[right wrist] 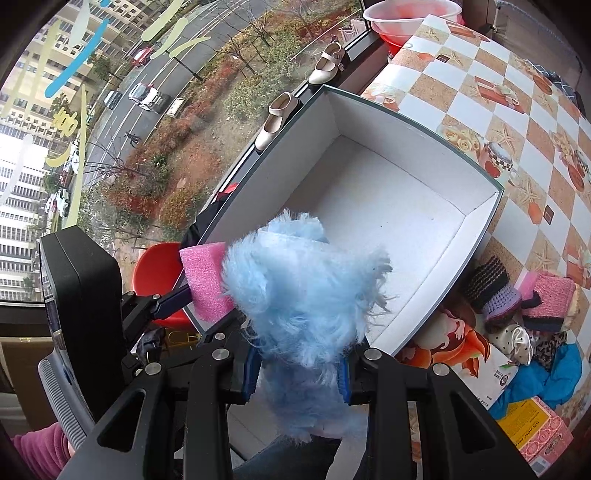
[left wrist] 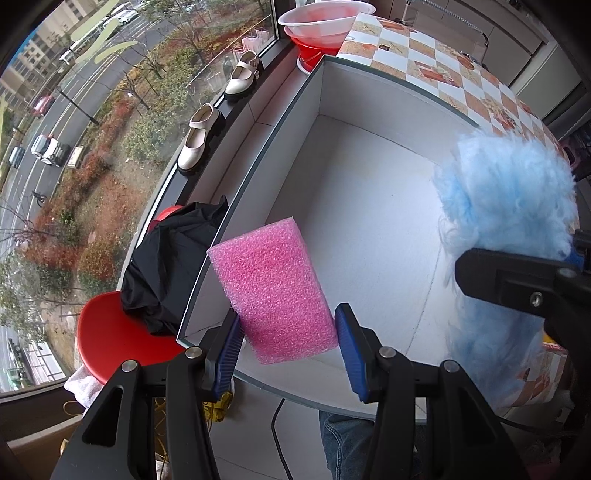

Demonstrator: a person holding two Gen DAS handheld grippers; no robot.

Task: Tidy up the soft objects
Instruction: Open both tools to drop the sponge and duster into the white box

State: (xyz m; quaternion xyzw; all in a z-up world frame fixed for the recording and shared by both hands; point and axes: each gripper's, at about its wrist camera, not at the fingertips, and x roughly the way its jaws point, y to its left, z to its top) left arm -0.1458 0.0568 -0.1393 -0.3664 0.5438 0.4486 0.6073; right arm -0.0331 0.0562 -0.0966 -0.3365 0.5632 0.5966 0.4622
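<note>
One pink sponge (left wrist: 275,291) stands long-axis-up, leaning left, in left gripper (left wrist: 290,349).

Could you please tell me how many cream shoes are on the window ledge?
2. The nearer shoe sits on the ledge beside the box's far left corner; the farther shoe sits further along, toward the stacked bowls. Others may be hidden.

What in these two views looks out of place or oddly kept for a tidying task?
A pair of cream shoes stands on the window ledge, an odd spot for footwear. A black garment lies crumpled on the red chair. The white box is still bare inside; nothing looks spilled or damaged.
</note>
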